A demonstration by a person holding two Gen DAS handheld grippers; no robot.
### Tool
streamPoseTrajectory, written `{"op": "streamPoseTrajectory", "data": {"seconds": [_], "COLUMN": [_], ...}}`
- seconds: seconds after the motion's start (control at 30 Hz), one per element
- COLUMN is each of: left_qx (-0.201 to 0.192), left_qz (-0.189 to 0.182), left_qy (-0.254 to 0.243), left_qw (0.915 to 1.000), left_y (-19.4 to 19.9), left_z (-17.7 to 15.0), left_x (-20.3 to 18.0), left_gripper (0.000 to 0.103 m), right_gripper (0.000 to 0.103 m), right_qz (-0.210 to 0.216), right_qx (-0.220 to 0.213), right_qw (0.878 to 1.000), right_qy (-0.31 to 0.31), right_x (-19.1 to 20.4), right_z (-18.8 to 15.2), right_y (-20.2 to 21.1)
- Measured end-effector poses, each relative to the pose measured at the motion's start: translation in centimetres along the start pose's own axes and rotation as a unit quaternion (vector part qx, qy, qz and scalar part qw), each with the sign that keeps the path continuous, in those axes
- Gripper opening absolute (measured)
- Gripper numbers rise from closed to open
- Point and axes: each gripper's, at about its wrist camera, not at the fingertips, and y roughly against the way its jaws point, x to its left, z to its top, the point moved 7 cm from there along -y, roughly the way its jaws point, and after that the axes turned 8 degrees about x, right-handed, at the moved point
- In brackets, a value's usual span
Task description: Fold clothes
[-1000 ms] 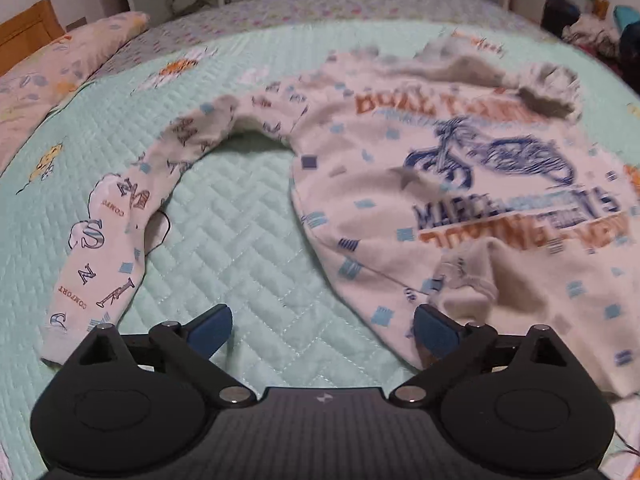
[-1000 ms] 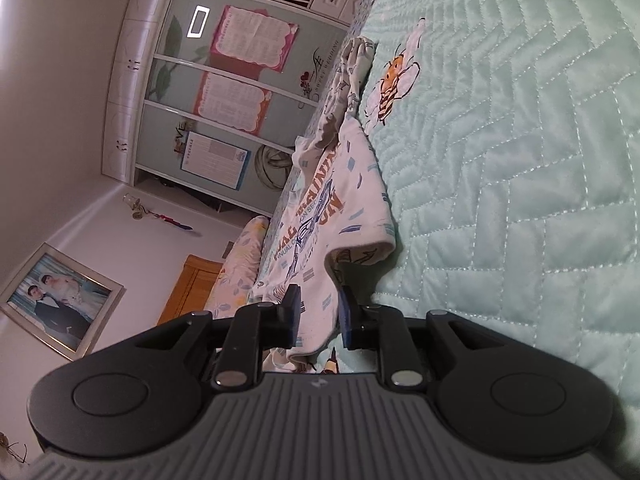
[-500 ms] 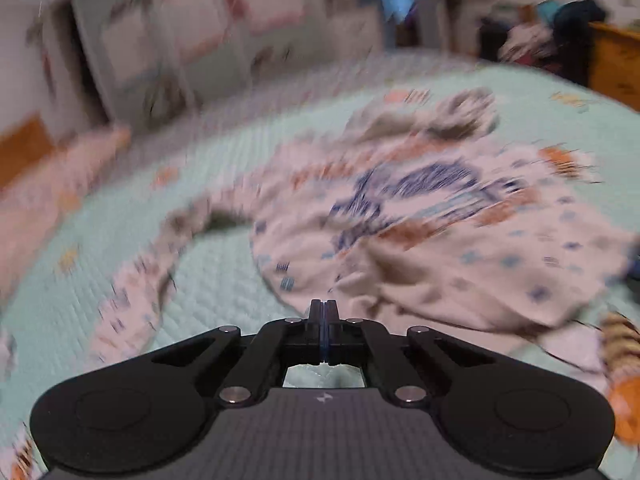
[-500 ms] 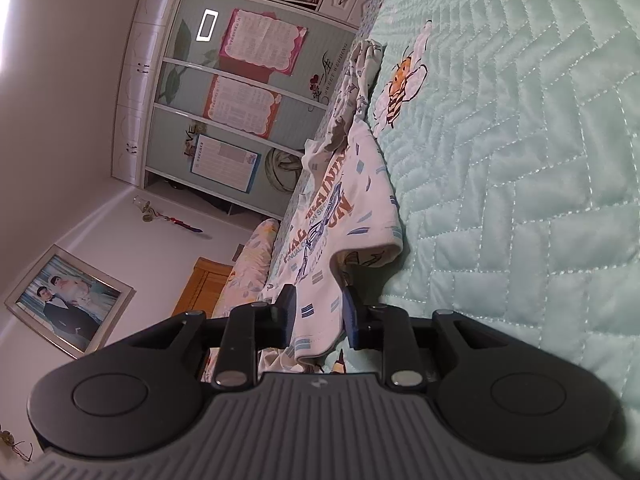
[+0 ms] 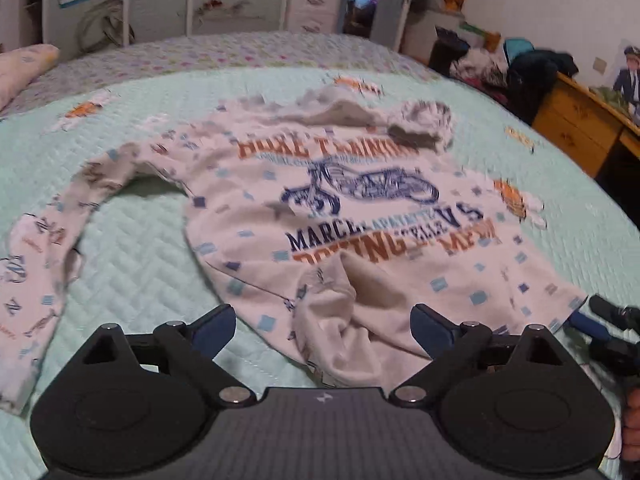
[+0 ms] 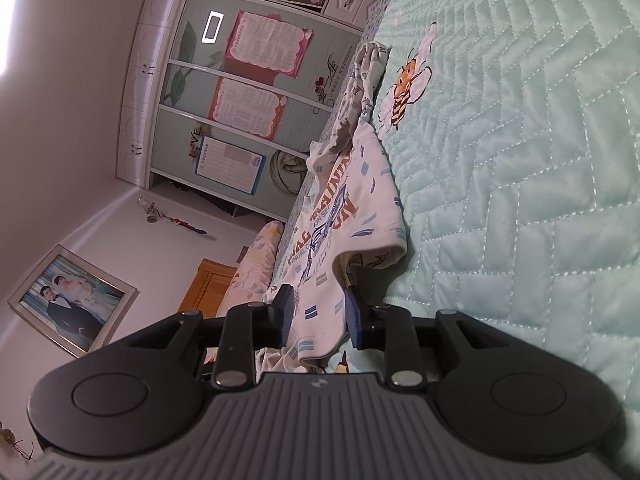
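Shirt [image 5: 340, 216] lies on the quilt [image 5: 136, 256] ahead of the left gripper [image 5: 324, 322], whose jaws have just spread wide, nothing pinched; the right gripper [image 6: 318, 312], its jaws just easing apart, loosely brackets the hem.

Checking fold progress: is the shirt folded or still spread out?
Mostly spread: the shirt lies open on the quilt, print showing, one sleeve stretched out; only its near hem is bunched.

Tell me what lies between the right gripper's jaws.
In the right wrist view, the hem corner of the printed shirt hangs between the jaws of the right gripper, which have just been opening; the pads no longer clearly press it.
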Motion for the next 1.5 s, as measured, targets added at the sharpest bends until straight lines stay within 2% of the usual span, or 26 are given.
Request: {"op": "streamPoseTrajectory", "data": {"seconds": [0.03, 0.1, 0.17, 0.23, 0.27, 0.3, 0.37, 0.4, 0.47, 0.57, 0.6, 0.7, 0.83, 0.9, 0.97, 1.03, 1.1, 1.17, 1.27, 1.33, 1.4, 1.5], "left_qx": [0.009, 0.027, 0.04, 0.036, 0.032, 0.024, 0.008, -0.003, -0.029, -0.066, -0.073, -0.07, -0.069, -0.062, -0.034, -0.009, 0.013, 0.034, 0.044, 0.047, 0.059, 0.085], "left_qz": [-0.005, -0.033, -0.049, -0.031, -0.023, -0.013, 0.035, 0.066, 0.126, 0.172, 0.174, 0.169, 0.161, 0.152, 0.128, 0.082, 0.034, -0.022, -0.02, -0.027, -0.06, -0.108], "left_qy": [-0.001, -0.003, -0.008, -0.014, -0.014, -0.013, -0.03, -0.055, -0.113, -0.174, -0.186, -0.177, -0.107, -0.131, -0.166, -0.176, -0.18, -0.192, -0.212, -0.21, -0.191, -0.195], "left_qw": [0.9999, 0.9991, 0.998, 0.9988, 0.9991, 0.9995, 0.9989, 0.9963, 0.9851, 0.9674, 0.9642, 0.9671, 0.9787, 0.9778, 0.9772, 0.9809, 0.9831, 0.9806, 0.976, 0.9762, 0.9779, 0.9711], "left_y": [-0.6, -1.7, -2.5, -2.4, -2.2, -1.7, 0.0, 1.0, 3.4, 7.0, 7.8, 8.4, 7.9, 6.9, 5.4, 4.4, 3.7, 3.2, 2.1, 1.4, 0.9, 0.0], "left_z": [-0.1, -0.4, -0.8, -1.3, -1.6, -1.9, -2.7, -3.0, -4.2, -6.5, -7.4, -8.2, -6.2, -4.9, -3.6, -2.8, -2.2, -2.2, -1.7, -1.0, -0.3, -0.2], "left_x": [-0.2, -0.7, -1.4, -1.8, -1.9, -2.0, -2.5, -3.0, -4.9, -8.2, -9.2, -9.0, -5.0, -4.4, -4.0, -3.2, -2.7, -2.7, -2.4, -1.7, -1.1, -1.8], "left_gripper": [0.091, 0.071, 0.025, 0.01, 0.005, 0.005, 0.003, 0.003, 0.001, 0.001, 0.001, 0.002, 0.016, 0.02, 0.042, 0.045, 0.052, 0.078, 0.077, 0.077, 0.077, 0.07], "right_gripper": [0.031, 0.031, 0.032, 0.032, 0.033, 0.033, 0.033, 0.033, 0.034, 0.034, 0.034, 0.035, 0.037, 0.037, 0.037, 0.038, 0.038, 0.038, 0.038, 0.038, 0.038, 0.038], "right_qz": [0.001, 0.002, 0.004, 0.006, 0.006, 0.007, 0.008, 0.009, 0.01, 0.012, 0.012, 0.015, 0.02, 0.022, 0.022, 0.022, 0.023, 0.024, 0.023, 0.023, 0.024, 0.024], "right_qx": [0.0, -0.001, -0.001, -0.001, -0.002, -0.002, -0.002, -0.002, -0.002, -0.003, -0.003, -0.004, -0.005, -0.006, -0.006, -0.006, -0.006, -0.006, -0.007, -0.008, -0.008, -0.009], "right_qw": [1.0, 1.0, 1.0, 1.0, 1.0, 1.0, 1.0, 1.0, 1.0, 1.0, 1.0, 1.0, 1.0, 1.0, 1.0, 1.0, 1.0, 1.0, 1.0, 1.0, 1.0, 1.0], "right_qy": [0.0, 0.0, -0.001, -0.001, -0.001, -0.001, -0.001, -0.001, -0.001, -0.001, -0.001, -0.001, -0.001, -0.001, 0.0, 0.0, 0.0, 0.0, 0.001, 0.001, 0.002, 0.003], "right_x": [0.0, 0.1, 0.1, 0.2, 0.2, 0.2, 0.2, 0.2, 0.2, 0.3, 0.3, 0.3, 0.5, 0.6, 0.6, 0.6, 0.7, 0.7, 0.8, 0.8, 0.8, 0.9], "right_z": [0.0, 0.0, 0.0, 0.1, 0.1, 0.0, 0.0, 0.0, 0.1, 0.1, 0.1, 0.1, 0.1, 0.1, 0.1, 0.2, 0.2, 0.2, 0.2, 0.2, 0.2, 0.3], "right_y": [0.0, 0.0, 0.0, 0.0, 0.0, 0.0, 0.1, 0.2, 0.2, 0.2, 0.2, 0.2, 0.2, 0.2, 0.1, 0.2, 0.2, 0.2, 0.0, -0.1, -0.2, -0.3]}}
